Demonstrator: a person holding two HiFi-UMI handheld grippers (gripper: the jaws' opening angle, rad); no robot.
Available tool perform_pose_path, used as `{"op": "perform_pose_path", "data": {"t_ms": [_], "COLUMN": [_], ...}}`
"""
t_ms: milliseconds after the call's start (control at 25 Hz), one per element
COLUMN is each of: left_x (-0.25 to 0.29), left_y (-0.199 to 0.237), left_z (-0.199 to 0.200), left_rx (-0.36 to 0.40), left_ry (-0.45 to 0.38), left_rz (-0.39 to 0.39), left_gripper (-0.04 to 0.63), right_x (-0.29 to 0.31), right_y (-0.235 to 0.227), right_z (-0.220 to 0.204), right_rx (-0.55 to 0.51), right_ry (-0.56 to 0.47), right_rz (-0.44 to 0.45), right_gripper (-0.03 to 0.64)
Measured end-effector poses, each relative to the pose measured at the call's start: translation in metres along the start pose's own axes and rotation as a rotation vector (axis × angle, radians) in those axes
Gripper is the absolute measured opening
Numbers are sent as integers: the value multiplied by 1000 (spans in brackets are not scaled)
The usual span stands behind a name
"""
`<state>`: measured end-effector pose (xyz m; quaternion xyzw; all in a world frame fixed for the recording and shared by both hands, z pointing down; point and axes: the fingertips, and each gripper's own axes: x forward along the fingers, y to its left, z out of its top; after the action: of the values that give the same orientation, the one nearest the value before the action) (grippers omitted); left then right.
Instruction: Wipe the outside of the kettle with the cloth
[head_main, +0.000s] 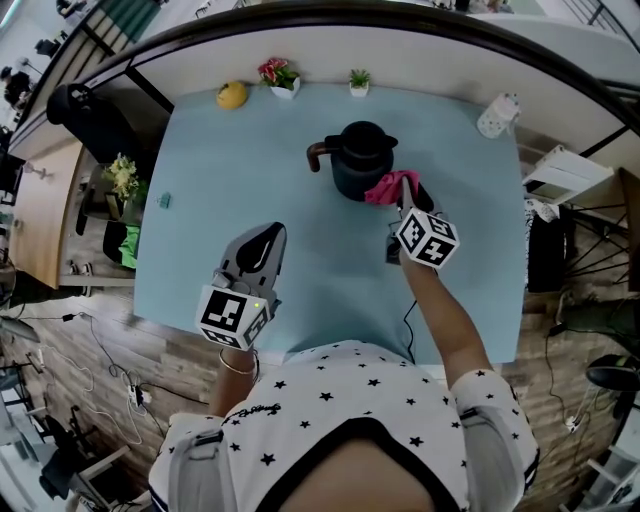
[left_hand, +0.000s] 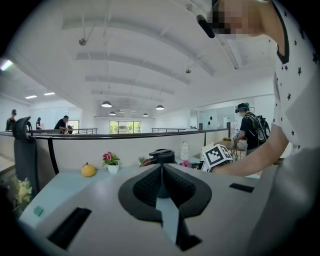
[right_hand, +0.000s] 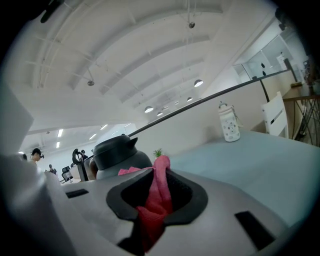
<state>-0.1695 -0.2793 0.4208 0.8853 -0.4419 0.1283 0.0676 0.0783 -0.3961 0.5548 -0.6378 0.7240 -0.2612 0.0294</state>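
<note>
Kettle (head_main: 358, 160) has the cloth (head_main: 383, 190) at its 4 o'clock; gripper views alone show the right hand-held gripper (right_hand: 159, 172) grasping that cloth, the left hand-held gripper (left_hand: 161, 181) clenched empty.

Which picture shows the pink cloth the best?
The right gripper view: the pink cloth sits big and close, pinched in the right claw by the kettle. The head view shows a small pink patch; the left gripper view only a speck.

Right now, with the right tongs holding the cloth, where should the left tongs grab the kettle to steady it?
The brown handle: it juts clear of the kettle on the left, away from the cloth. Probably come from the left with the left tongs.
</note>
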Motion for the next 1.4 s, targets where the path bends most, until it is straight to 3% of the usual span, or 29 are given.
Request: {"op": "perform_pose_path", "data": {"t_ms": [480,800,1040,1400], "left_x": [4,7,5,-2], "left_y": [5,0,-4,-4], "left_z": [-2,-1,-1,-2], "left_rx": [7,6,5,-7], "left_ry": [18,10,2,-15], "left_rz": [10,-6,-24,-28], "left_gripper": [32,32,32,32], "right_x": [14,-13,-48,-64], "right_y": [-44,-64,-32,77], "right_z": [16,14,-25,-70], "right_rx": [19,113,137,120], "right_ry": [-37,-63,29,163], "right_rz": [-94,-140,-46,220], "right_gripper": [57,57,57,57]}}
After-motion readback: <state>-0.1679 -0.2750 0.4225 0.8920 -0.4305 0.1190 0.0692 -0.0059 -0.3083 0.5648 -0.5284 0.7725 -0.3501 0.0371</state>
